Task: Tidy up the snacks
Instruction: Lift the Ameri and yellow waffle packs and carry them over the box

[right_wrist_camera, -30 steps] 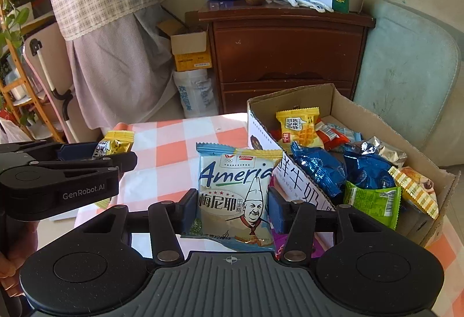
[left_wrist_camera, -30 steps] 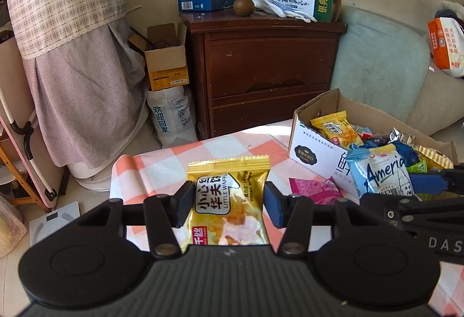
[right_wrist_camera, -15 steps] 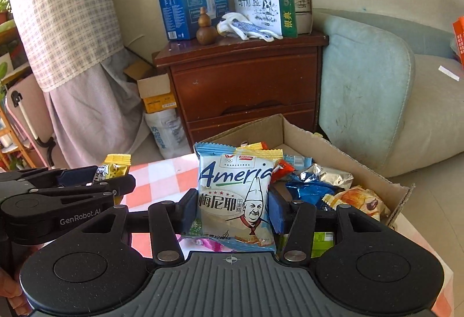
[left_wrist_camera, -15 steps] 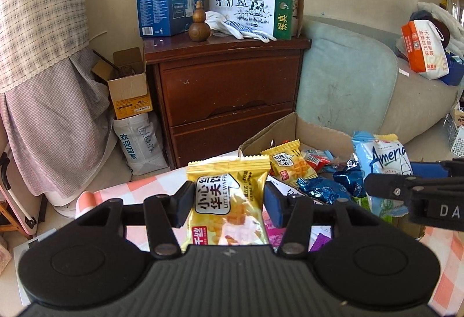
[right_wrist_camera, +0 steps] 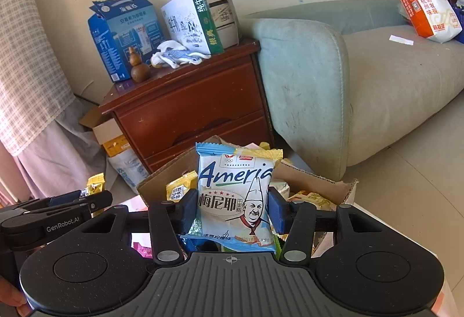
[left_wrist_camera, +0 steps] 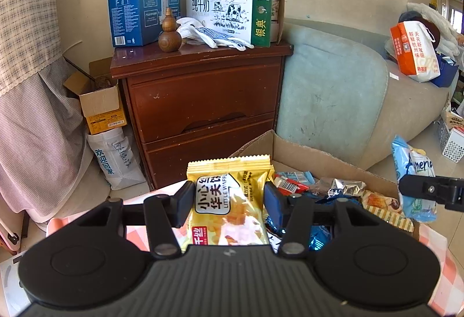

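Note:
My left gripper [left_wrist_camera: 229,202] is shut on a yellow waffle packet [left_wrist_camera: 229,195], held upright over the near side of an open cardboard box [left_wrist_camera: 301,151] full of wrapped snacks. My right gripper [right_wrist_camera: 230,209] is shut on a light-blue biscuit packet [right_wrist_camera: 235,192] with a chef drawn on it, held above the same cardboard box [right_wrist_camera: 316,175]. In the left wrist view the biscuit packet [left_wrist_camera: 414,178] hangs at the right edge in the right gripper's black finger [left_wrist_camera: 429,189]. The left gripper's body [right_wrist_camera: 55,218] and the waffle packet's tip [right_wrist_camera: 94,183] show at the left of the right wrist view.
A pink-checked tablecloth [left_wrist_camera: 139,198] carries the box. Behind stand a dark wooden drawer chest [left_wrist_camera: 203,102] with milk cartons [left_wrist_camera: 229,9], a pale blue sofa [right_wrist_camera: 348,79] with an orange bag [right_wrist_camera: 426,9], a small open carton [left_wrist_camera: 101,105] and a cloth-draped object [left_wrist_camera: 26,85] on the floor.
Both grippers have swung right with their packets, from over the tablecloth to above the cardboard box. The right one has also rolled, tilting its view. Neither grip has changed.

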{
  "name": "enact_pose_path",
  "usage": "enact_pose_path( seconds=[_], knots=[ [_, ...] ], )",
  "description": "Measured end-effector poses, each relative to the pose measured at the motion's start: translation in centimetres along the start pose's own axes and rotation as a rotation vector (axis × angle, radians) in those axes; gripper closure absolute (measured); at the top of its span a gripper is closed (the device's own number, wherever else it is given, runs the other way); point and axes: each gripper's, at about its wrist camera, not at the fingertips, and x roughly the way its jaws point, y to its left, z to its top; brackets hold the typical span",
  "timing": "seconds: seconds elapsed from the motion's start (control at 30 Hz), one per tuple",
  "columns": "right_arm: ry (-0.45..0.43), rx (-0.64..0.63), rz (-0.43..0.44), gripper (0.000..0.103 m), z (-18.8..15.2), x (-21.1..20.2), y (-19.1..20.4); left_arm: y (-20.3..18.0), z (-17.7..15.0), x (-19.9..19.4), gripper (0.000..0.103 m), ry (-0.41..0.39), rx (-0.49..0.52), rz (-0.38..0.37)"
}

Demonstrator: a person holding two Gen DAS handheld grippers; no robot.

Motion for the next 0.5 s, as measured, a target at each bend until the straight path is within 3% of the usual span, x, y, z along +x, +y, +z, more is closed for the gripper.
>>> enact_pose_path(
  seconds=[0.5],
  knots=[
    [0.037,0.034,-0.042,0.054,-0.4,1.9,-1.0,-4.2,1.4,4.9,0.052,0.028,0.016,-0.070]
  ],
)
